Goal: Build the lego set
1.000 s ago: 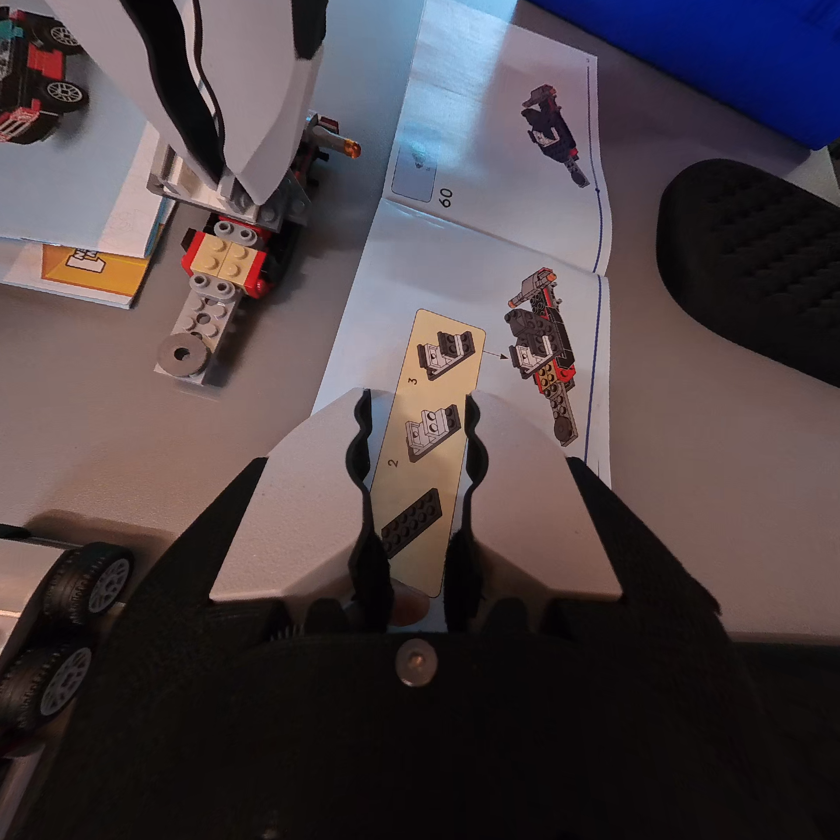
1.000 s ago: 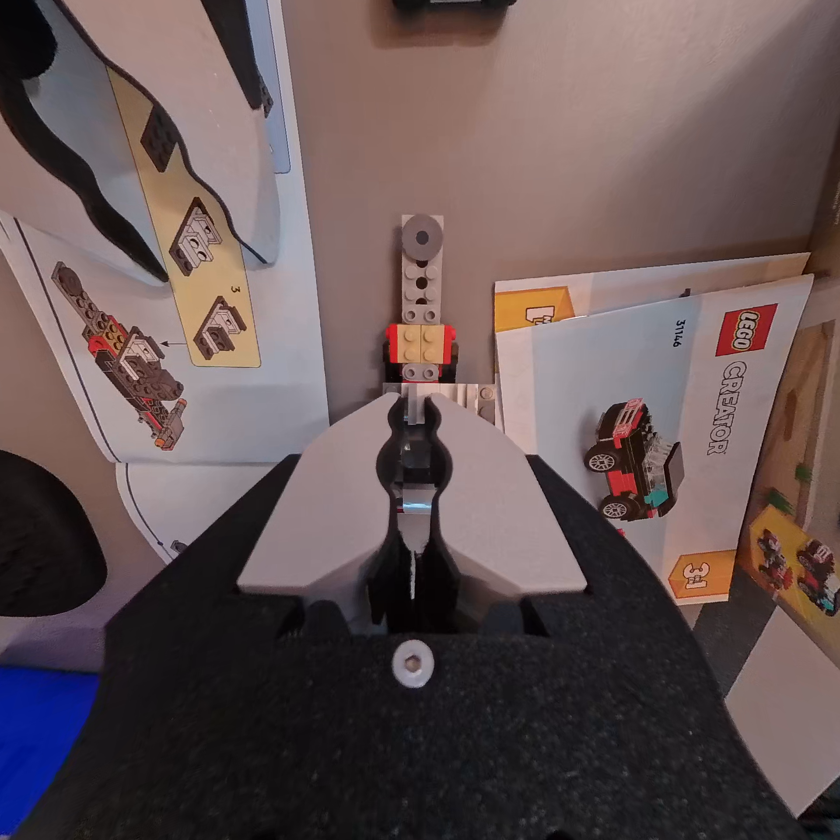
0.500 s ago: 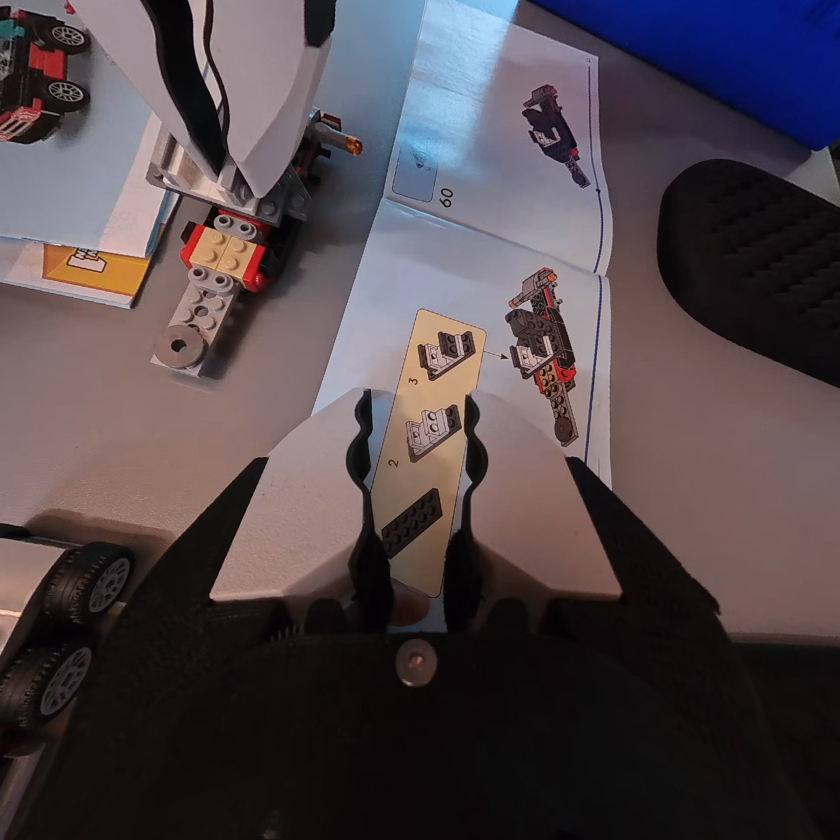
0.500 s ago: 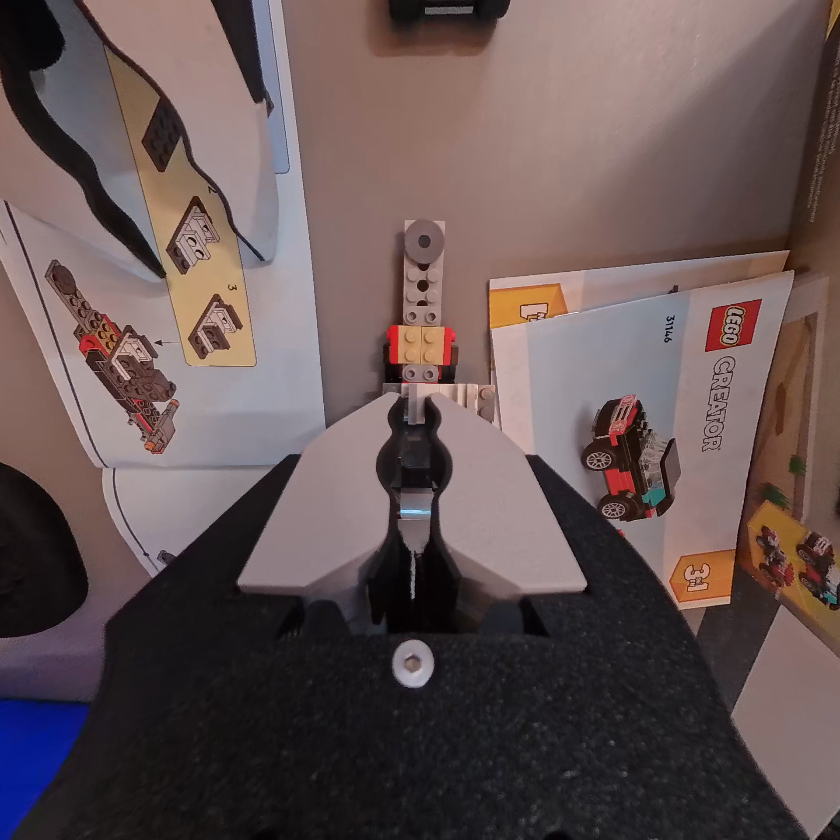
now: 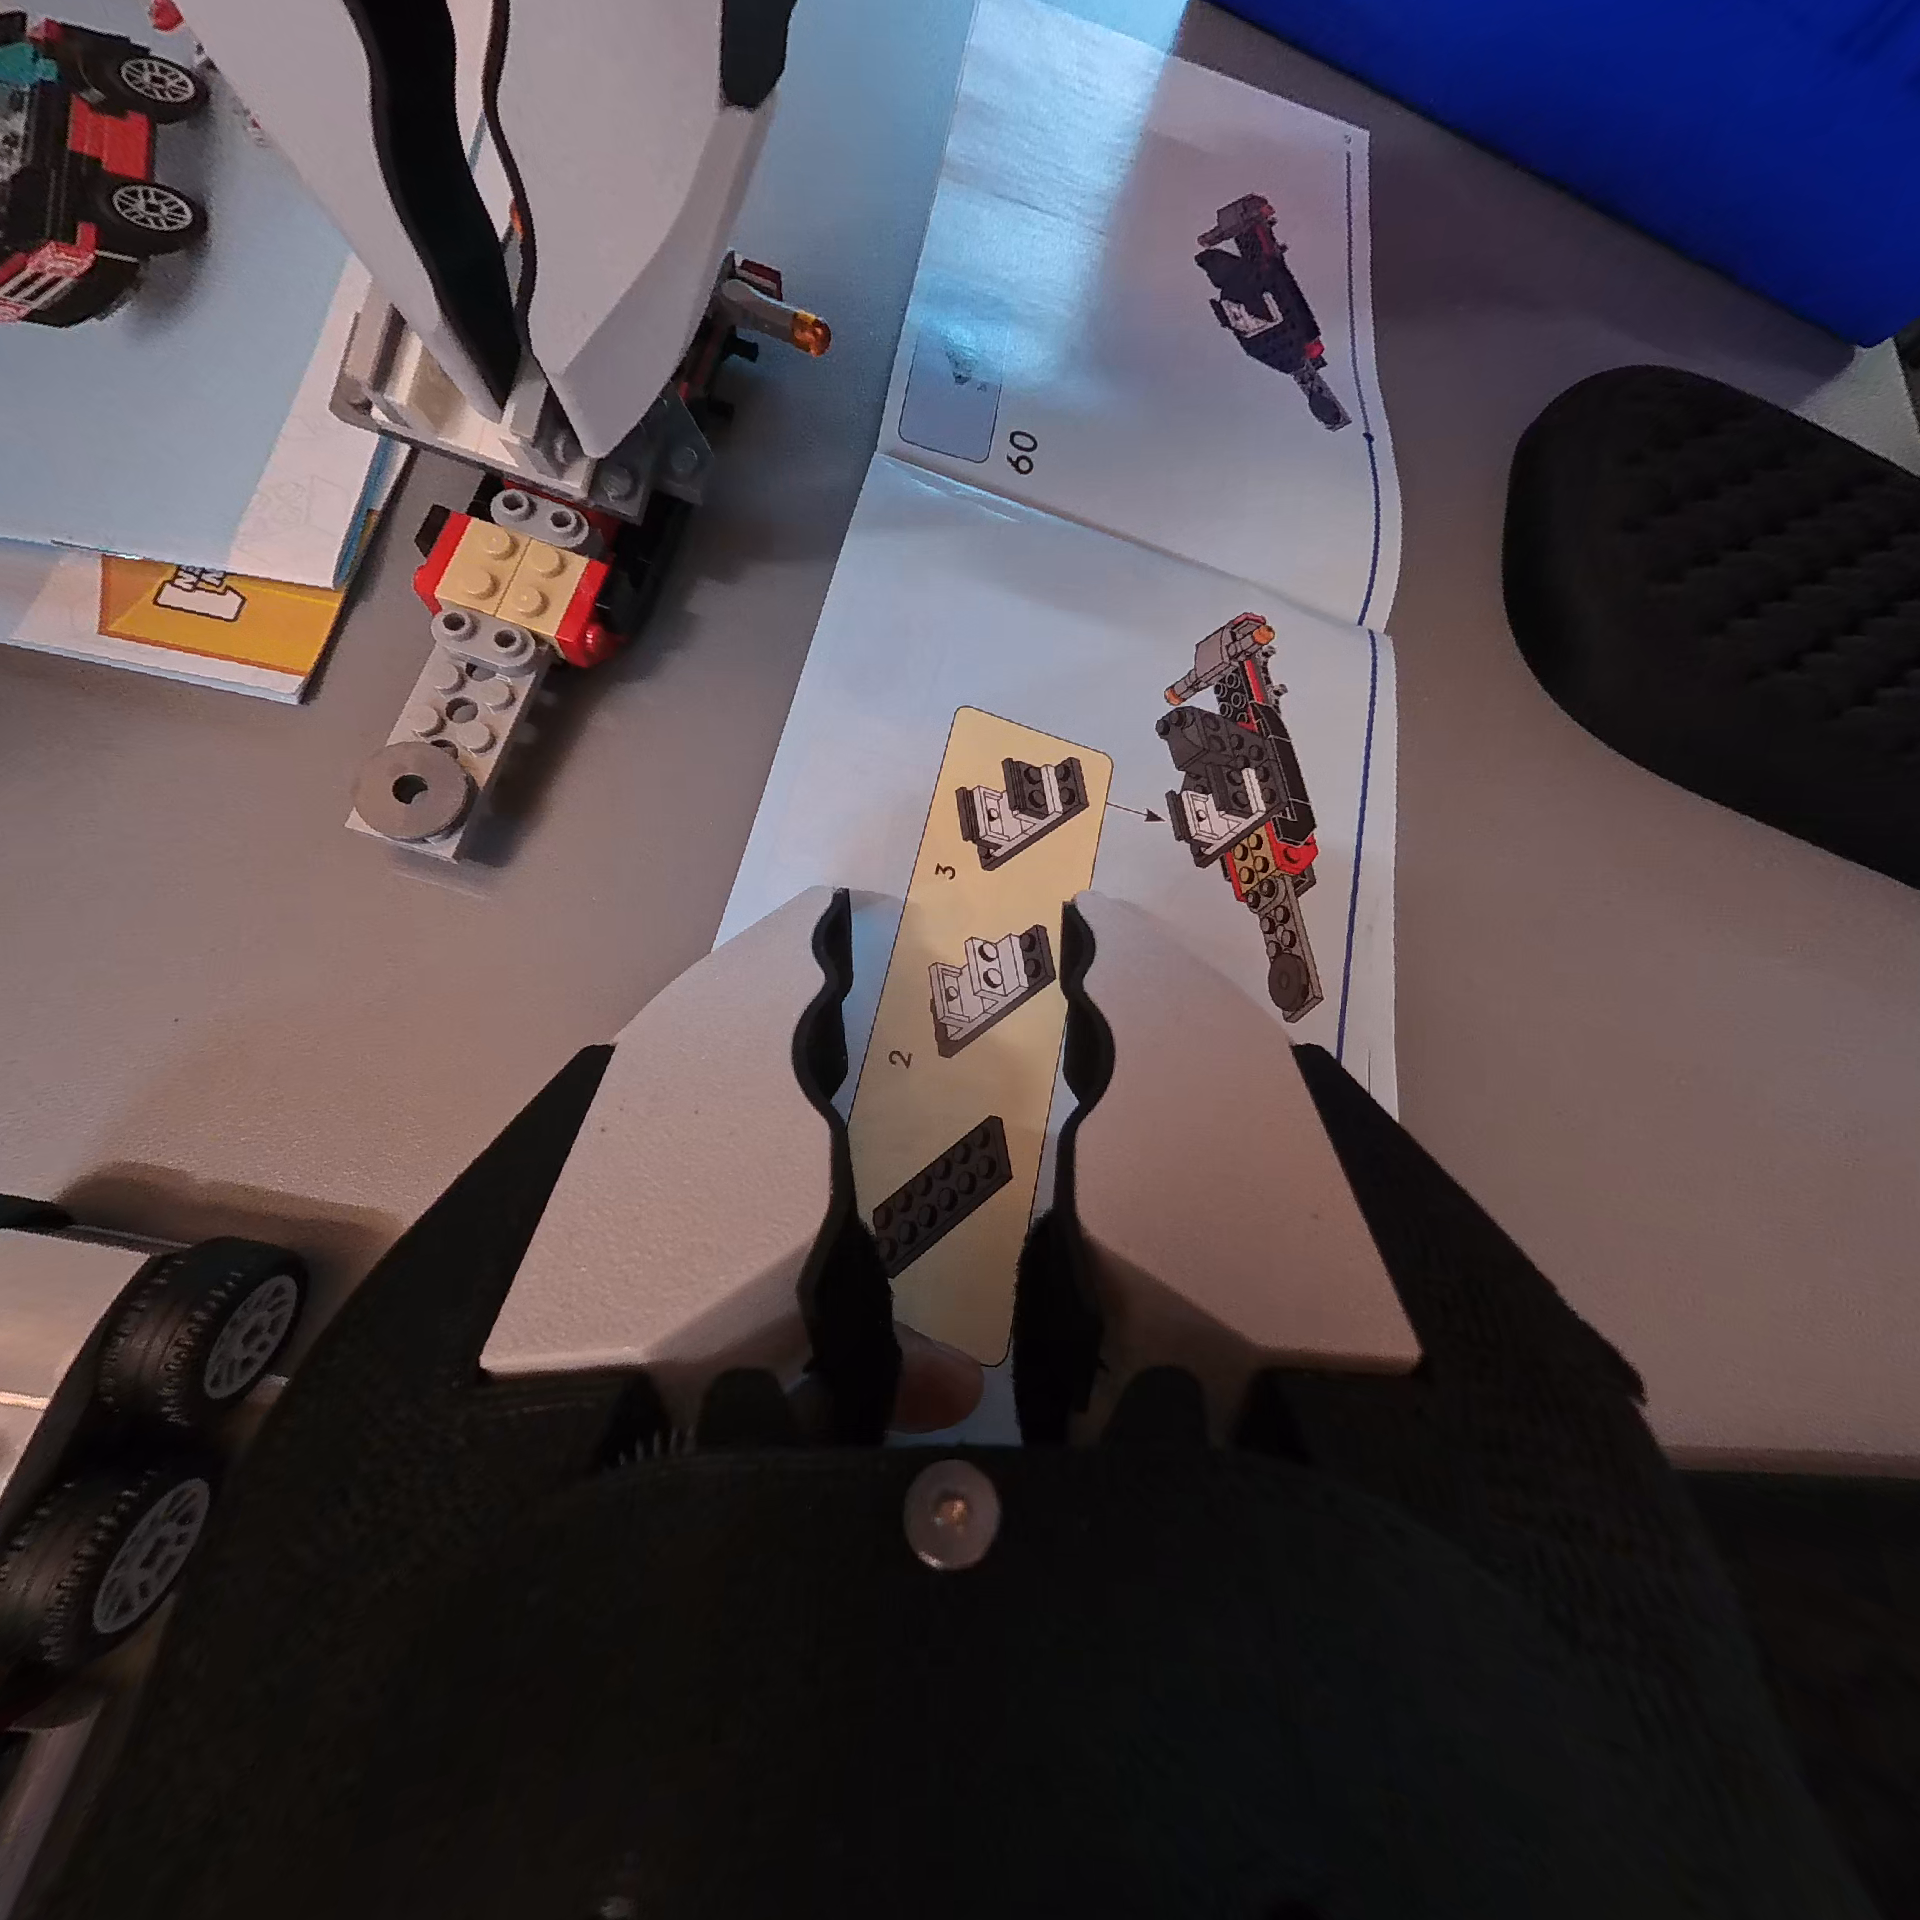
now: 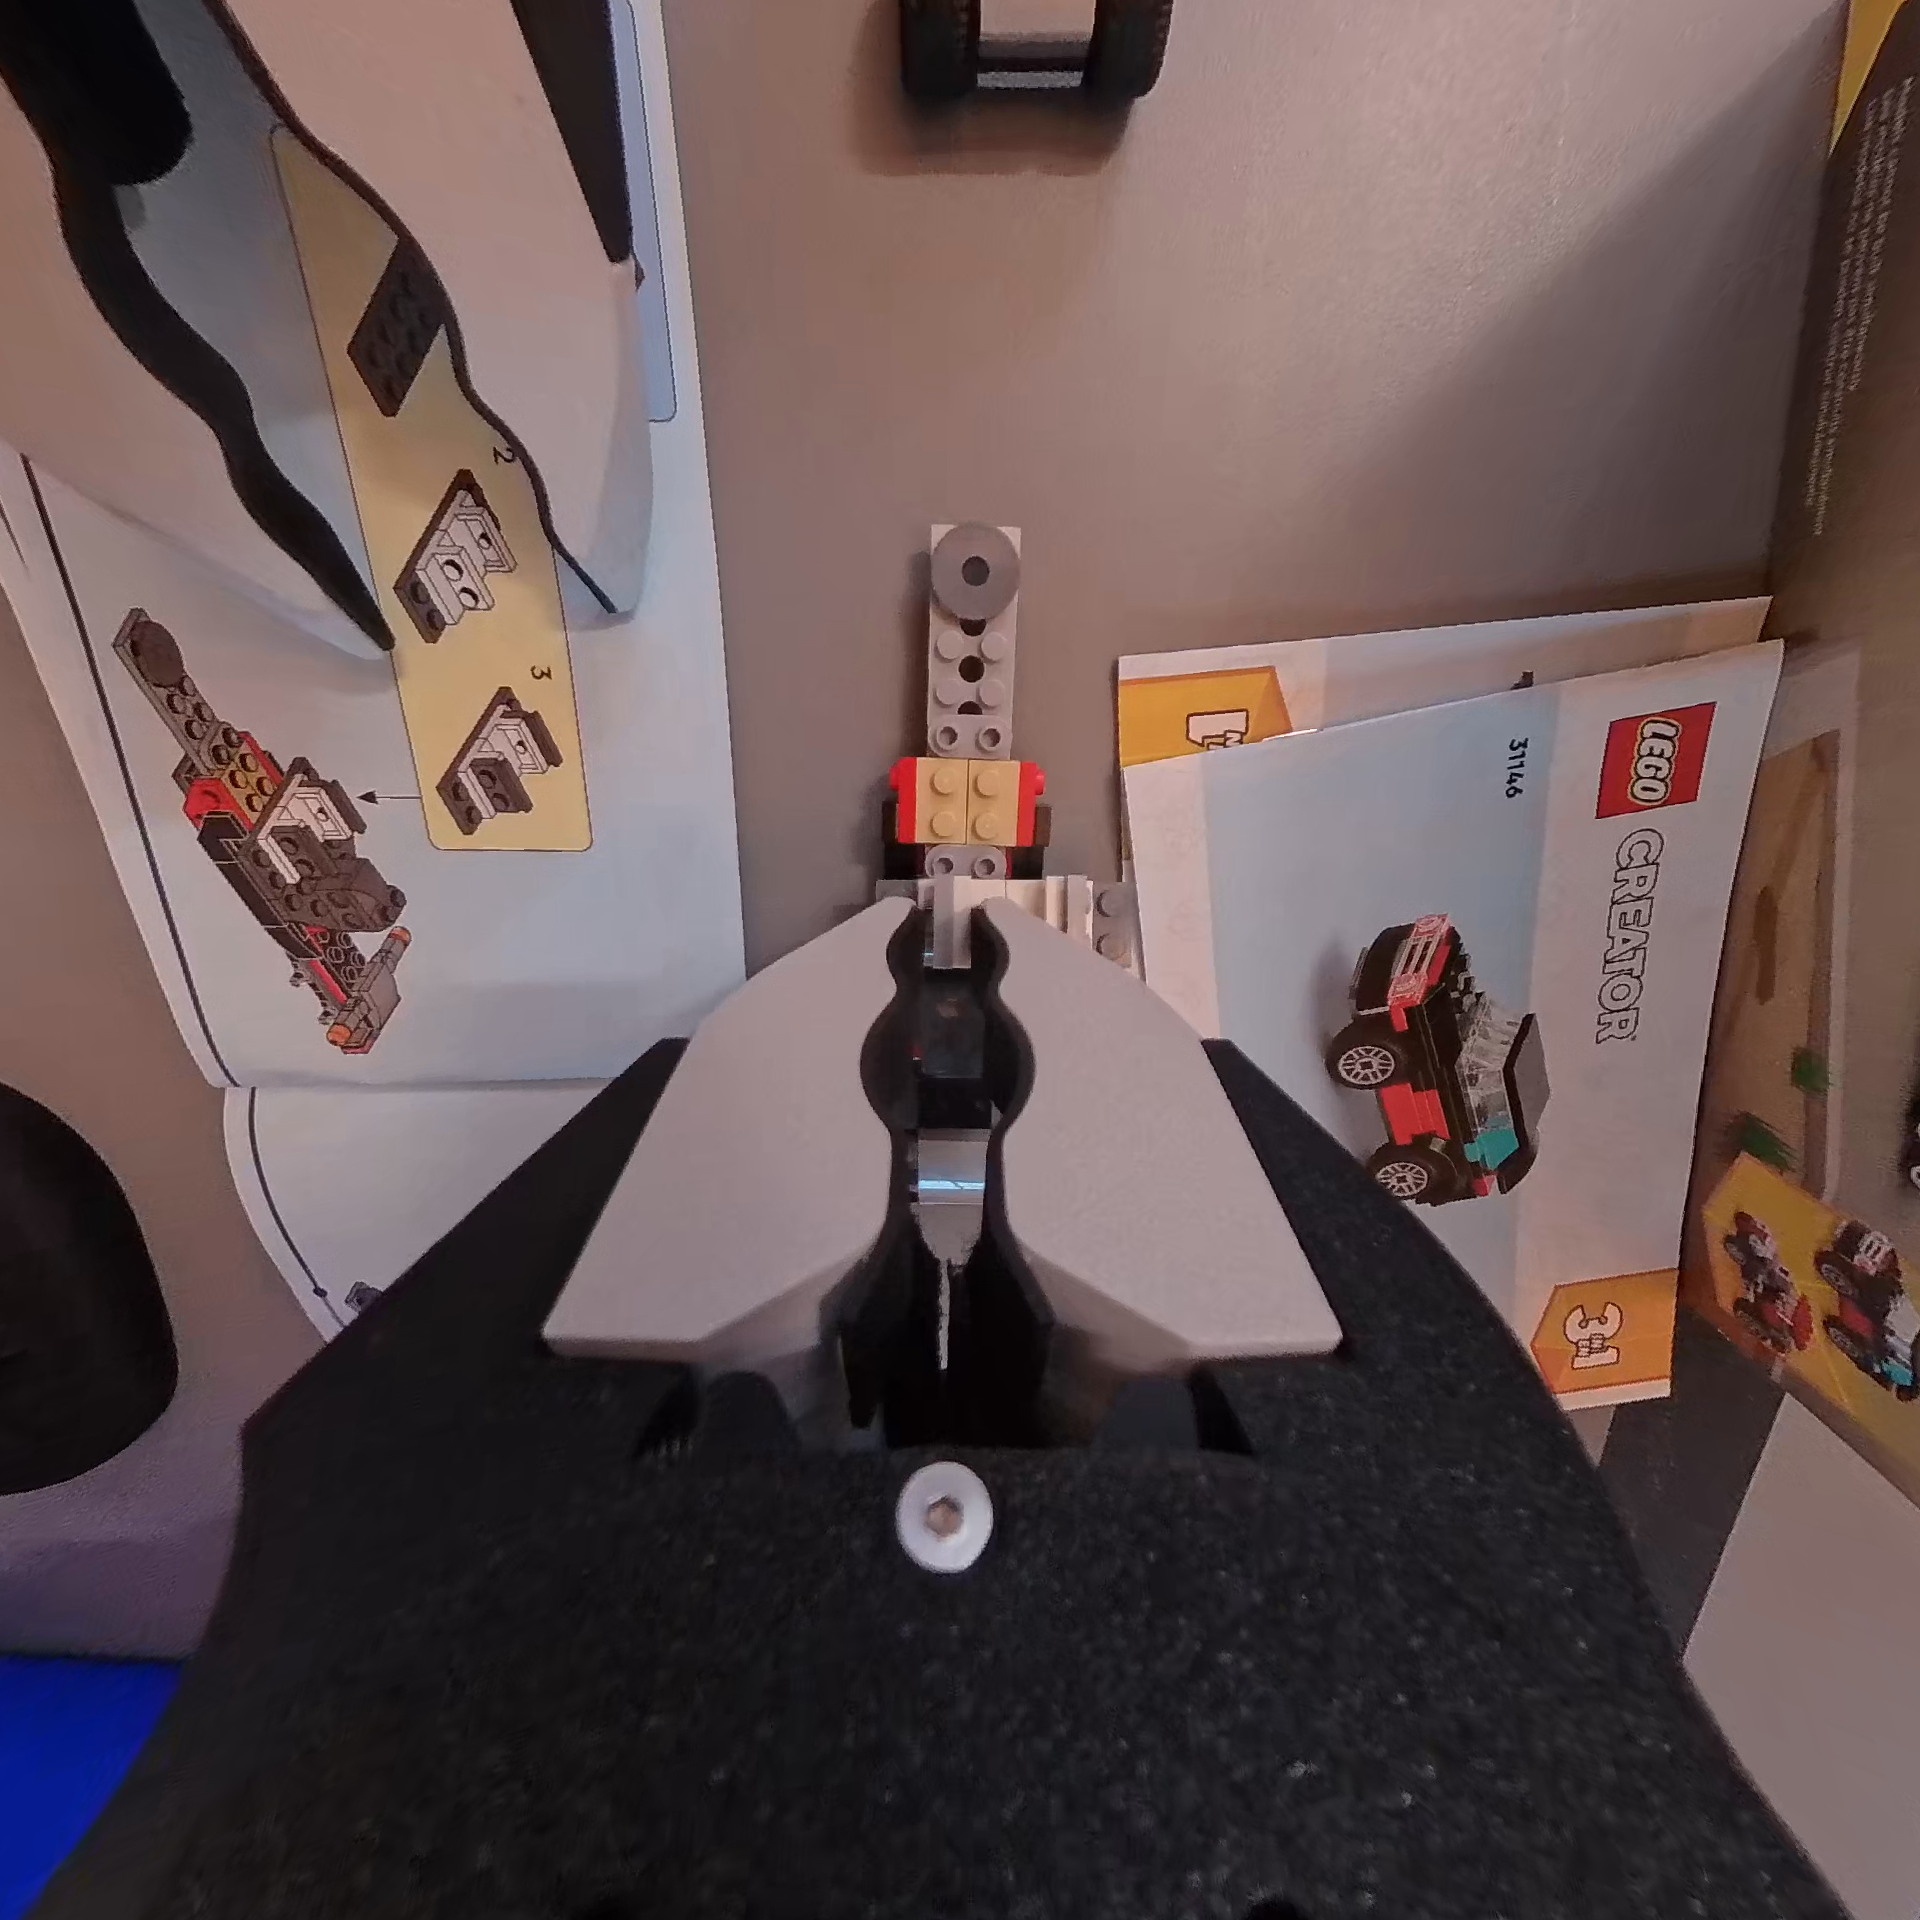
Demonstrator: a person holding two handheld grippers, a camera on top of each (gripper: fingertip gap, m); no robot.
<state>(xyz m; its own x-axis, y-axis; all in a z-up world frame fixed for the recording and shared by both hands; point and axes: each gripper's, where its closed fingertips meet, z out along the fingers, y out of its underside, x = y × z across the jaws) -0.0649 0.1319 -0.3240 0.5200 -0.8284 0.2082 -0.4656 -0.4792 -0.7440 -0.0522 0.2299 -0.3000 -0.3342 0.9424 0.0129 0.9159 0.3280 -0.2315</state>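
Observation:
The partly built lego model [image 6: 966,800] lies on the grey table: a grey plate with a round grey tile at its far end, tan and red bricks in the middle, white and grey pieces at the near end. My right gripper [image 6: 948,920] is shut on the model's near end, and its rear is hidden between the fingers. In the left wrist view the model [image 5: 509,582] lies at the upper left, with the right gripper [image 5: 525,400] clamped on it from above. My left gripper [image 5: 956,914] is open and empty. It hovers over the open instruction booklet [image 5: 1164,540].
Closed booklets [image 6: 1455,935] lie right of the model, with a cardboard box [image 6: 1849,935] beyond them. Black wheels with grey rims [image 5: 156,1371] sit at the lower left, and a wheel pair [image 6: 1029,52] lies ahead. A black textured pad [image 5: 1714,603] and a blue bin [image 5: 1558,125] are at the right. Left tips to right tips: about 10 cm.
My right gripper has drifted slightly sideways with the model still in its grip, turning it a little. My left gripper has stayed open over the booklet.

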